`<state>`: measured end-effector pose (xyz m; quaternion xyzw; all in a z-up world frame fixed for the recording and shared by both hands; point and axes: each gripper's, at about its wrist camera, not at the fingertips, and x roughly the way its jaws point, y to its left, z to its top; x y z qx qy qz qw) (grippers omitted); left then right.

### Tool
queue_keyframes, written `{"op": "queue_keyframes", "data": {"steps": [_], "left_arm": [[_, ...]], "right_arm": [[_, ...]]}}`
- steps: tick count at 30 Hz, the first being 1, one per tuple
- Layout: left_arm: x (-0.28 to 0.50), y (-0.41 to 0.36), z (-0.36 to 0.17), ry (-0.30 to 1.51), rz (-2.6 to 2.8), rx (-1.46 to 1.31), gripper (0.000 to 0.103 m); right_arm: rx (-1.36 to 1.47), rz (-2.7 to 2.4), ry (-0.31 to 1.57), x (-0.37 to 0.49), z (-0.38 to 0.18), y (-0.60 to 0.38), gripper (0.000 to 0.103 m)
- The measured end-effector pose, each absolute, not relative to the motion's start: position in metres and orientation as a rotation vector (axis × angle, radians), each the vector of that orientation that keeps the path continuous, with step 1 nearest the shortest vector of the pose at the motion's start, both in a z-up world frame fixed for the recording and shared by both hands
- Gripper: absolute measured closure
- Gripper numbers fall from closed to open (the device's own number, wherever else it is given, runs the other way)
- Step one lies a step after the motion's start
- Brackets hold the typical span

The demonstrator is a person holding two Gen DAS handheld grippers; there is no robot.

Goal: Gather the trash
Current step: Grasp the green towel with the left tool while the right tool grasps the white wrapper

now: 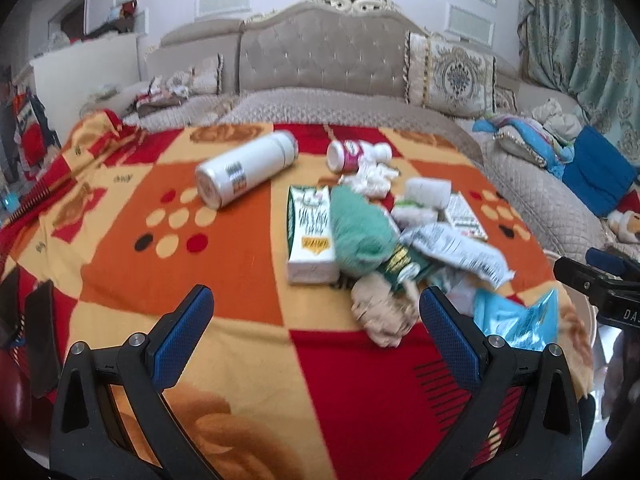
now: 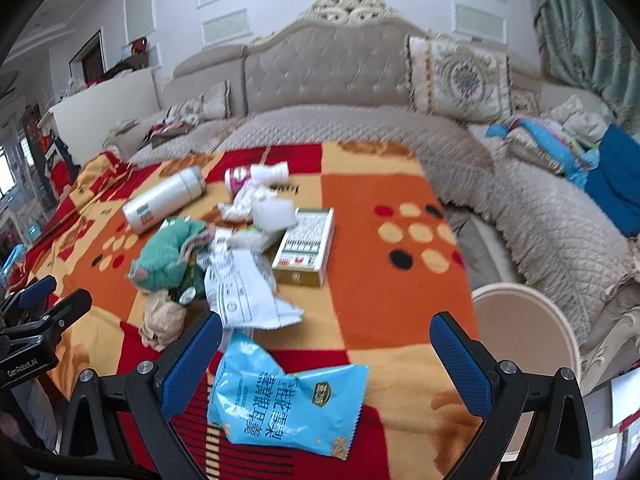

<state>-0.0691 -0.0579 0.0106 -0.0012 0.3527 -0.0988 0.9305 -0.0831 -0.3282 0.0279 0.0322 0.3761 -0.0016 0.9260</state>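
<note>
Hovering over the blanket (image 2: 380, 240), left gripper (image 1: 316, 312) and right gripper (image 2: 326, 340), jaws spread, nothing held, blue packet (image 2: 288, 396) below the right.

Tufted sofa (image 1: 320, 60), patterned cushion (image 2: 460, 76), teal curtain (image 1: 580, 28)

Left tool (image 1: 316, 312): lower centre of frame, blue-padded fingers spread wide, nothing between them. Right tool (image 2: 326, 340): lower centre, fingers likewise wide apart, empty. Each tool visible at edge of other's view: right tool at right edge, left tool at left edge.
</note>
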Motion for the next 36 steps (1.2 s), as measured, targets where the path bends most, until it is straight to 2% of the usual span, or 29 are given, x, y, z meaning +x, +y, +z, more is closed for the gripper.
{"op": "queue_keyframes", "data": {"steps": [8, 18, 30, 36], "left_arm": [[-0.041, -0.049, 0.010, 0.789, -0.226, -0.060, 0.001], [0.010, -0.074, 0.013, 0.855, -0.262, -0.027, 0.001], [0.053, -0.095, -0.006, 0.930, -0.260, -0.008, 0.001], [0.063, -0.101, -0.015, 0.965, -0.269, 0.000, 0.014]], "right_arm": [[0.073, 0.127, 0.867, -0.049, 0.022, -0.312, 0.000], [0.031, 0.215, 0.992, 0.004, 0.008, -0.297, 0.000], [-0.017, 0.262, 1.074, 0.031, -0.014, -0.284, 0.006], [0.003, 0.277, 1.096, 0.036, -0.024, -0.282, 0.005]]}}
